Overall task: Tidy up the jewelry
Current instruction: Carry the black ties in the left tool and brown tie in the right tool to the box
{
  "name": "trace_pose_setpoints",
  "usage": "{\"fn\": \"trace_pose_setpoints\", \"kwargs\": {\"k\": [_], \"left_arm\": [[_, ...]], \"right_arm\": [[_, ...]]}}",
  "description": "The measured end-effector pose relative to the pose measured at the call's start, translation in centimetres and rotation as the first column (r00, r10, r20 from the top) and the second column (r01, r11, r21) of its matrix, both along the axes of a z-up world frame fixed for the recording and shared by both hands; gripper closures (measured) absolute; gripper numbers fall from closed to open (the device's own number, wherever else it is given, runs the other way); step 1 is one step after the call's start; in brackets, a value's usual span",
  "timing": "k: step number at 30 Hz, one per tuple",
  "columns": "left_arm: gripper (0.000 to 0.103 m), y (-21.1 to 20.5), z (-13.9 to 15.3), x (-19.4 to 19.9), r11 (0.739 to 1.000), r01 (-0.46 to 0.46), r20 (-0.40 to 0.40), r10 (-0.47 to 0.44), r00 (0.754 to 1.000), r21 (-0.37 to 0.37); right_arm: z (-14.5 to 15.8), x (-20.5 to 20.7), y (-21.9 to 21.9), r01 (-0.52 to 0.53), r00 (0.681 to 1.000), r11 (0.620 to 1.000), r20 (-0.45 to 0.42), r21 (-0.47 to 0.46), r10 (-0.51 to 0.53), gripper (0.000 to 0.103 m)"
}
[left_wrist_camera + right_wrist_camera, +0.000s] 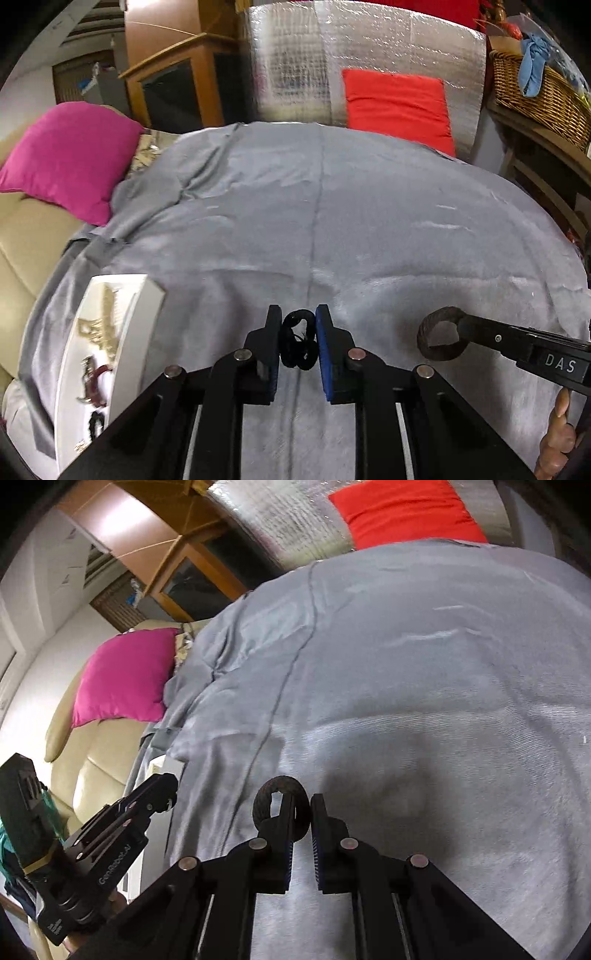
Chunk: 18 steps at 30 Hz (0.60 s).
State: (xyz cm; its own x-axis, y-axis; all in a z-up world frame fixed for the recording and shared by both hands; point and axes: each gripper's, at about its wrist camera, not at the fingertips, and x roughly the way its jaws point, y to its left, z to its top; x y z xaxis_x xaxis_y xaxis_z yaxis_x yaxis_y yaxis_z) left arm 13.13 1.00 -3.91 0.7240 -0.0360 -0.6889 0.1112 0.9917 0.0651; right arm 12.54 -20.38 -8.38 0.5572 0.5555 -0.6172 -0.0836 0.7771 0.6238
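A grey cloth (pixel 369 206) covers the whole work surface, creased and with a seam running down its middle. Behind it stands a silver quilted foil panel (pixel 295 66) with a red cushion (pixel 399 107) leaning against it; a magenta cushion (pixel 70 158) sits on a beige sofa (pixel 22 251) off the cloth's left edge, and a wicker basket (pixel 532 88) stands on a shelf at the right. A white jewelry tray (pixel 122 332) lies at the cloth's near left edge, holding gold-coloured pieces, a dark red piece and a small black one, all blurred. The left gripper (pixel 297 341) is pinching a black looped hair tie (pixel 297 343) between its blue pads, held above the cloth just right of the tray. The right gripper (pixel 302 812) is pressed together on the rim of a dark brown ring-shaped bangle (pixel 264 797), which sticks out to the left of its fingers, clear of the cloth. The two grippers are near each other, not touching.
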Motion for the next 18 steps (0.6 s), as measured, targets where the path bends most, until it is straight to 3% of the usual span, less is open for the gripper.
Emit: {"fn": "trace_pose_setpoints", "kwargs": {"k": [10,18], "left_arm": [[0.084,4.7,0.7,-3.2,0.995,-0.092,0.044,0.090,0.995,0.044],[0.084,8.4,1.1,-4.9,0.987,-0.158,0.057,0.156,0.986,0.024]], "right_arm": [[1.7,-2.6,4.5,-0.057,0.994,0.998,0.088,-0.008,0.057,0.093],[2.2,-4.7,7.5,-0.102,0.986,0.994,0.129,-0.049,0.107,0.093]]}}
